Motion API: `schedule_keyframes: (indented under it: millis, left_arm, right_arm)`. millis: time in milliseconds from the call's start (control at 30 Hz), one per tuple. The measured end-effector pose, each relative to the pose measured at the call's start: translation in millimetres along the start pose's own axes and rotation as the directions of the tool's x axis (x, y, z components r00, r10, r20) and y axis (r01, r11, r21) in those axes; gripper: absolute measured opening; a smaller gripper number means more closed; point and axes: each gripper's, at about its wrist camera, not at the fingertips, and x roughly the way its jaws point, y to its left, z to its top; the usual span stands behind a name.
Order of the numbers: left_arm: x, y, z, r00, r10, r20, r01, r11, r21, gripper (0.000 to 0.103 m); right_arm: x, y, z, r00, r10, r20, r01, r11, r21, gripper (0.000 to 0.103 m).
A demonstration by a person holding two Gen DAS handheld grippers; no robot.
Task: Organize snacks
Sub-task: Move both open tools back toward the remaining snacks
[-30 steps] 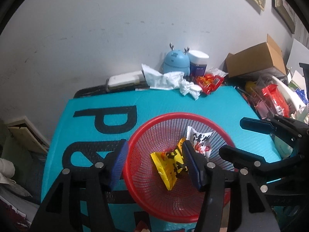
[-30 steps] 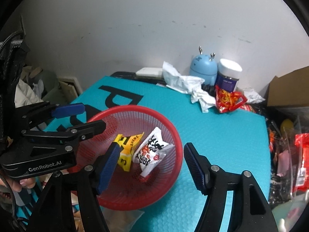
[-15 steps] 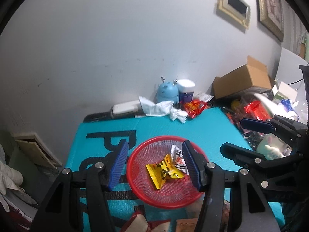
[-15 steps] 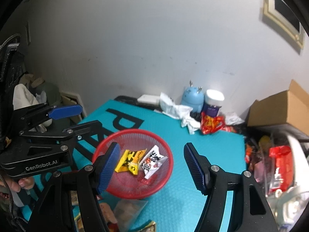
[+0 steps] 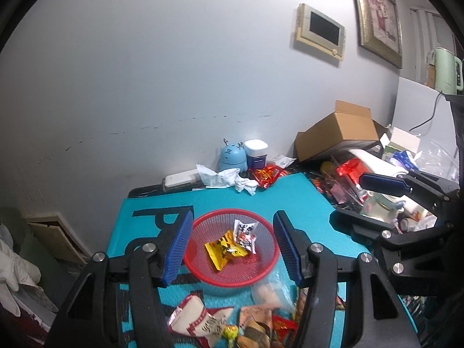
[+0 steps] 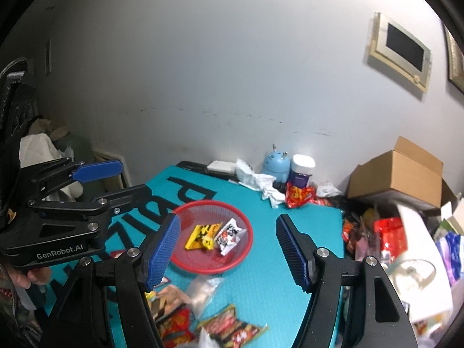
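Observation:
A red mesh basket sits on the teal mat and holds a yellow packet and a white packet. Loose snack packets lie in a heap on the mat's near edge, below the basket. My left gripper hangs open well above the basket with nothing between its blue pads. My right gripper is open and empty too, high over the basket's right side. Each gripper shows in the other's view, the right gripper at right, the left gripper at left.
Against the back wall stand a light blue round gadget, a white-lidded jar, crumpled tissue and a red snack bag. A cardboard box and cluttered bags crowd the right side. The teal mat is bare right of the basket.
Both grippers have pulled back and up from the basket, which now looks smaller and farther. The heap of loose packets at the mat's near edge has come into view. Jaw widths are unchanged.

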Motion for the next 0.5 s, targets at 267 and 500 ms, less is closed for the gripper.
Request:
schedule_keyframes:
  millis: [267, 500]
  left_arm:
    - [-23.9, -17.2, -25.5, 0.999, -0.027, -0.021, 0.027, 1.000, 0.013, 0.057]
    - [-35.8, -30.5, -52.5, 0.997, -0.055, -0.055, 0.057, 0.998, 0.021, 0.057]
  right_arm:
    - [-32.9, 8.0, -24.3, 1.000, -0.002, 0.002, 0.002, 1.000, 0.018, 0.069]
    - [-50.0, 13.5, -52.5, 1.000, -0.001, -0.016, 0.001, 0.999, 0.047, 0.069]
